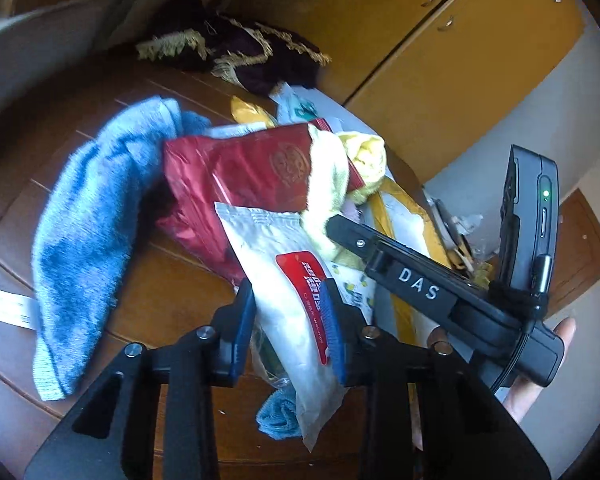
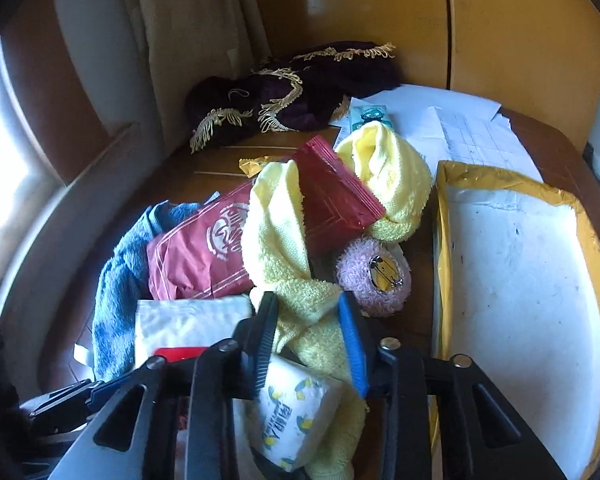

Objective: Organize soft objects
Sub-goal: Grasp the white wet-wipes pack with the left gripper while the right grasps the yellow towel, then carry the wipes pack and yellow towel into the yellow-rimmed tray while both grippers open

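Note:
My left gripper [image 1: 290, 314] is shut on a white wipes packet [image 1: 268, 256] with a red label, held tilted over the brown table [image 1: 160, 300]. My right gripper [image 2: 308, 332] is shut on a yellow towel [image 2: 284, 240] that winds up through the pile. In the left wrist view the right gripper [image 1: 340, 228] reaches in from the right into the yellow towel [image 1: 328, 168]. A blue towel [image 1: 84, 232] lies crumpled at the left. Two red foil packets [image 2: 196, 252] [image 2: 336, 196] rest against the yellow towel. A pink fluffy ball [image 2: 360, 280] with a metal pin sits beside it.
A lemon-print tissue pack [image 2: 296, 412] lies under my right gripper. A dark velvet cloth [image 2: 300, 92] with gold fringe is heaped at the back. A yellow padded envelope [image 2: 520, 280] and papers [image 2: 440, 120] fill the right side. Wardrobe doors [image 1: 460, 60] stand behind.

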`<state>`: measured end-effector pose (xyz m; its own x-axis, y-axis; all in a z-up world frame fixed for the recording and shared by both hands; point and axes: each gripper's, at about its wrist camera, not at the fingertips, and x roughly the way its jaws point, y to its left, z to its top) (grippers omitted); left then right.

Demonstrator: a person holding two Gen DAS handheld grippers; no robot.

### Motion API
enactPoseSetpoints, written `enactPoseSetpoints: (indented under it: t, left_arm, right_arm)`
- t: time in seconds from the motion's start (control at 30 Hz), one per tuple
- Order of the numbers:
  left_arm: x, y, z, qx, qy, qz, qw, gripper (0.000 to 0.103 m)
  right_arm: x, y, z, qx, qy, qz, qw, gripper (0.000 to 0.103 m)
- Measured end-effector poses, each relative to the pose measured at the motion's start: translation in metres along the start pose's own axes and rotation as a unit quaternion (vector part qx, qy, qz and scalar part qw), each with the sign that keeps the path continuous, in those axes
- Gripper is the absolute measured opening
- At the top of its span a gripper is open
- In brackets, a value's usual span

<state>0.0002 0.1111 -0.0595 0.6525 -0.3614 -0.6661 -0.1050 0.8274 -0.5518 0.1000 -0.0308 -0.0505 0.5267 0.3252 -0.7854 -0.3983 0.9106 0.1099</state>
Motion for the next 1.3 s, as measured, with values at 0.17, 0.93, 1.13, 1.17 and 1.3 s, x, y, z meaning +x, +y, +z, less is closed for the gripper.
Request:
enactPoseSetpoints:
  t: [0.17,0.93,1.13,1.17,1.3]
  left_arm:
    - [0.006,-0.001,0.0,-0.003,0.009,0.001,1.0,0.031]
    - [-0.03,-0.024,0.001,0.02,-0.042,-0.048,0.9978,0.019]
    - [-0.041,-0.029,0.008,0.022,-0.05,-0.065,0.9964,0.019]
    - [-0.042,-0.029,0.009,0.02,-0.049,-0.07,0.9961,0.019]
    - [-0.046,-0.037,0.016,0.026,-0.055,-0.075,0.9953,0.019]
  right_arm:
    - [-0.004,0.002,-0.002,-0.01,-0.007,0.0,1.0,0.005]
    - [-0.088,-0.035,0.004,0.076,-0.124,0.067,0.987,0.004]
    - [-0.115,-0.052,0.011,0.099,-0.155,0.071,0.98,0.004]
    - [-0.119,-0.054,0.011,0.1,-0.159,0.071,0.98,0.004]
    - [-0.134,-0.066,0.006,0.105,-0.17,0.063,0.978,0.004]
